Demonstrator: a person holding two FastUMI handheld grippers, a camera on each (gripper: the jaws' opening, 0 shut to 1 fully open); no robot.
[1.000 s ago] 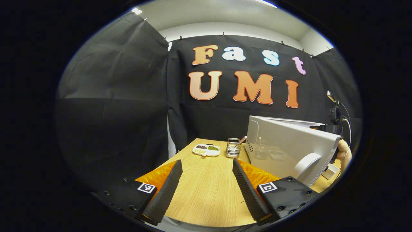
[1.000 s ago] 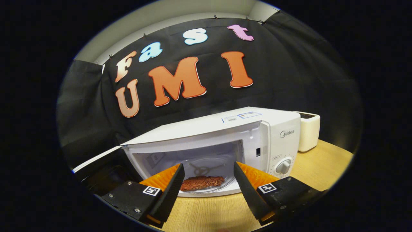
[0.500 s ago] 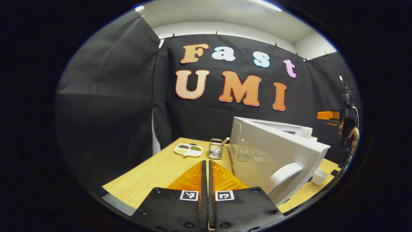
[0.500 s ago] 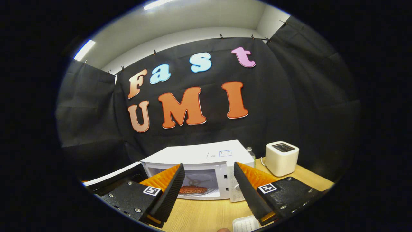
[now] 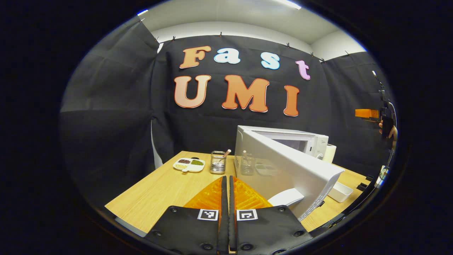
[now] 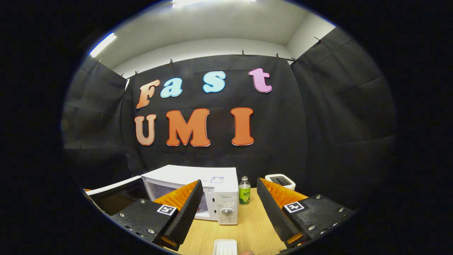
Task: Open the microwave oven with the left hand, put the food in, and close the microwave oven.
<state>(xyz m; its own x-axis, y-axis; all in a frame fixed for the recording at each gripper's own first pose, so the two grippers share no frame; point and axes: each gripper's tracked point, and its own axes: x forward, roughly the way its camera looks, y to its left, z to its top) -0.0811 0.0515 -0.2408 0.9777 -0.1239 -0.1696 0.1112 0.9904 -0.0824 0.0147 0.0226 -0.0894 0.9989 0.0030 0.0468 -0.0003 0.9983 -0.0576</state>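
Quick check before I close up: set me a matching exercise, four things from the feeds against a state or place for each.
Things:
1. left gripper
2. right gripper
3. microwave door
4. green-labelled bottle

States or places:
A. standing right of the microwave
B. fingers spread apart
C. swung open
D. fingers closed together, nothing between

Pairs: 1-D, 2-B, 3-C, 4-A
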